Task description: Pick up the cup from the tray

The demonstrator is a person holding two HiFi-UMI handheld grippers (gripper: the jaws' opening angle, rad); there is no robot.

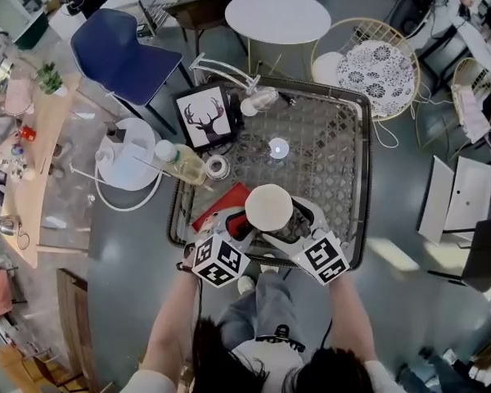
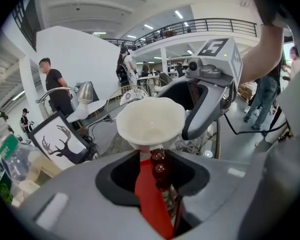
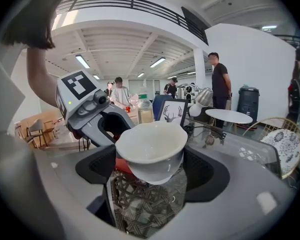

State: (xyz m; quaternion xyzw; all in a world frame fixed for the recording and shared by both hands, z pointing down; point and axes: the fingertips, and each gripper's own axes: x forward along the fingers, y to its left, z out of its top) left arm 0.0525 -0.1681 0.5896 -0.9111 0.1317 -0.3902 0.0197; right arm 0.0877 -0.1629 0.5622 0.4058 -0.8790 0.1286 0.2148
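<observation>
Right gripper view shows the right gripper (image 3: 151,161) with its fingers clamped on the white cup (image 3: 151,144), lifted above the tray (image 1: 344,170). The left gripper (image 2: 155,171) fingers stand apart, empty. Best kept level and raised slowly.

Glossy ceramic cup (image 3: 150,151), woven-cane tray (image 1: 319,158)

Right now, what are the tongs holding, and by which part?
Right tongs clamp the cup by its opposite sides, below the rim. Left tongs sit beside it; whether they grip anything cannot be told.
</observation>
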